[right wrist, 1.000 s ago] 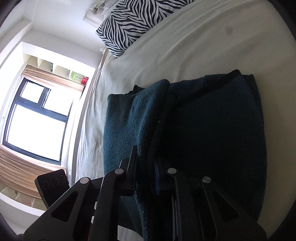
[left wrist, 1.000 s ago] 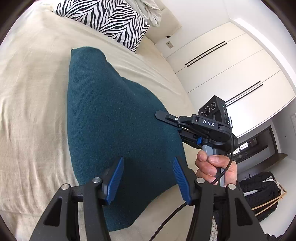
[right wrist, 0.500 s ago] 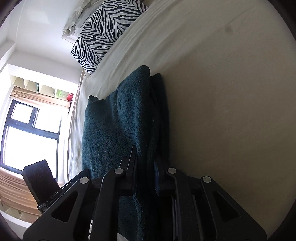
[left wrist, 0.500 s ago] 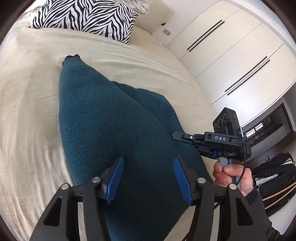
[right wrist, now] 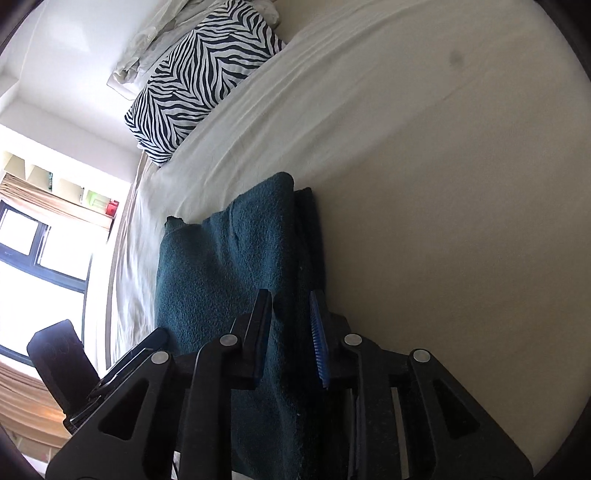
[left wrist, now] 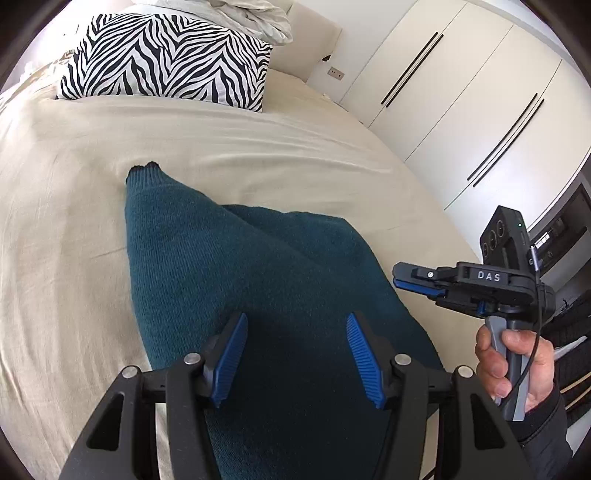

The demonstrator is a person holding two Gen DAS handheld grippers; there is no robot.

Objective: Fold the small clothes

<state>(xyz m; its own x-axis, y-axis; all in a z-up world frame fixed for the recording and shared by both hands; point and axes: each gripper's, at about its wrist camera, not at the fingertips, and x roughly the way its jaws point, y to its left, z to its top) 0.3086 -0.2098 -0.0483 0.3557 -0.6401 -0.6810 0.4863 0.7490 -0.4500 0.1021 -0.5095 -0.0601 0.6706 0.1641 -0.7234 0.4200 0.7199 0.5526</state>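
A dark teal knitted garment (left wrist: 236,273) lies folded on the cream bed sheet (left wrist: 74,206). My left gripper (left wrist: 295,347) hovers over its near end with its blue pads wide apart and empty. My right gripper (right wrist: 291,332) has its jaws parted with the garment's folded edge (right wrist: 258,258) between them, no longer pinched. In the left wrist view the right gripper (left wrist: 410,280) sits just off the garment's right side, held in a hand.
A zebra-striped pillow (left wrist: 166,59) and crumpled white bedding (left wrist: 236,14) lie at the head of the bed. White wardrobe doors (left wrist: 461,96) stand to the right. A window (right wrist: 33,258) is on the far side. A dark bag lies on the floor by the bed.
My right gripper carried the garment's edge over, then opened and let it go. My left gripper stayed open and drew back, so the pillow came into view.
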